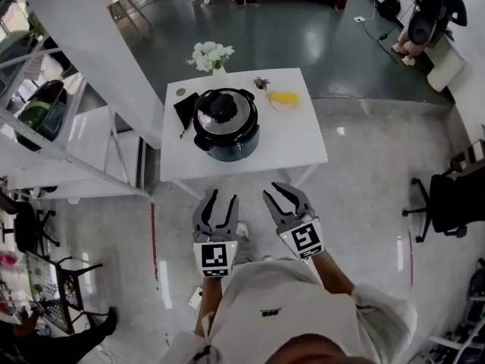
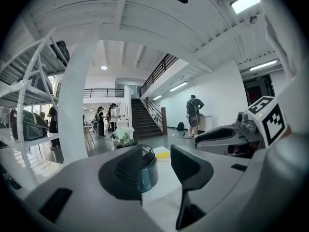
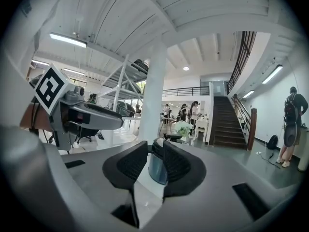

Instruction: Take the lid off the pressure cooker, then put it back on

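The pressure cooker (image 1: 226, 139) is round and dark, with a shiny silver lid (image 1: 204, 117) and a black knob (image 1: 222, 106), standing on the white worktop (image 1: 303, 139). Any writing on it is too small to read. The left claw (image 1: 222, 197) and right claw (image 1: 282, 193) are open a bit and empty.

A white table (image 1: 303, 146) stands in the middle on a shiny floor (image 1: 364, 199). White flowers (image 1: 211, 55) sit at its top edge. White shelves (image 1: 68, 154) fill the left. A black chair (image 1: 447, 203) is at the right.
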Demonstrator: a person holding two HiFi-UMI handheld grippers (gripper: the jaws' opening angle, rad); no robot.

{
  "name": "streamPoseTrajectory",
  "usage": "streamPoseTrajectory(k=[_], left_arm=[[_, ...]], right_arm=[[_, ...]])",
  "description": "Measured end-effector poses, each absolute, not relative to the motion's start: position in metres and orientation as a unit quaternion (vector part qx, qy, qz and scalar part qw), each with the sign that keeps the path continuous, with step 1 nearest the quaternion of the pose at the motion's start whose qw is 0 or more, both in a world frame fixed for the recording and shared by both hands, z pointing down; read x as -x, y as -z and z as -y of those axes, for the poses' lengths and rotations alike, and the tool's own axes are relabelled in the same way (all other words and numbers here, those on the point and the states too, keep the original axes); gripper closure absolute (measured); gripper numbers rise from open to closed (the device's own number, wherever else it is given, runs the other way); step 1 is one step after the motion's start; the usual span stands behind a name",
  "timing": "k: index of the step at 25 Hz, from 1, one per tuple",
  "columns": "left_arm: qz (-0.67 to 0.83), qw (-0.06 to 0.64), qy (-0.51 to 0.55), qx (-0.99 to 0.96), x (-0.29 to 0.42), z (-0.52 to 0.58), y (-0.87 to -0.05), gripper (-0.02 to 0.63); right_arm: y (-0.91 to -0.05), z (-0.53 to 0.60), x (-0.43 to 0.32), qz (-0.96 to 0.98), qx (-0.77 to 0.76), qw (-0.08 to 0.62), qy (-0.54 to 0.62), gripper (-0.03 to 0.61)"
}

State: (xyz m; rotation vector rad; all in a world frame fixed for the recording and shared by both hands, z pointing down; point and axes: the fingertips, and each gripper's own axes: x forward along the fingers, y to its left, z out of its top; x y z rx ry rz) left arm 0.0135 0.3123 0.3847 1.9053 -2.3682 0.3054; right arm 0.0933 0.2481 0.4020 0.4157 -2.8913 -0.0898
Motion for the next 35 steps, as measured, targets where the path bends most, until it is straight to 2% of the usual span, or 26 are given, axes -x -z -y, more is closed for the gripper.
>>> streamPoseTrajectory(k=[18,35], left_arm=[[0.744,0.037,-0.096,-0.660,0.116,-0.247,-0.389,0.419],[0.703,0.050,-0.086,-0.704,0.157,-0.191,-0.407,0.419]], right_arm=[[-0.405,-0.187,0.030,0.975,-0.187,0.109,0.045,0.476],[-0.419,-0.142,0.069,0.963,-0.233,0.126,0.054,0.476]])
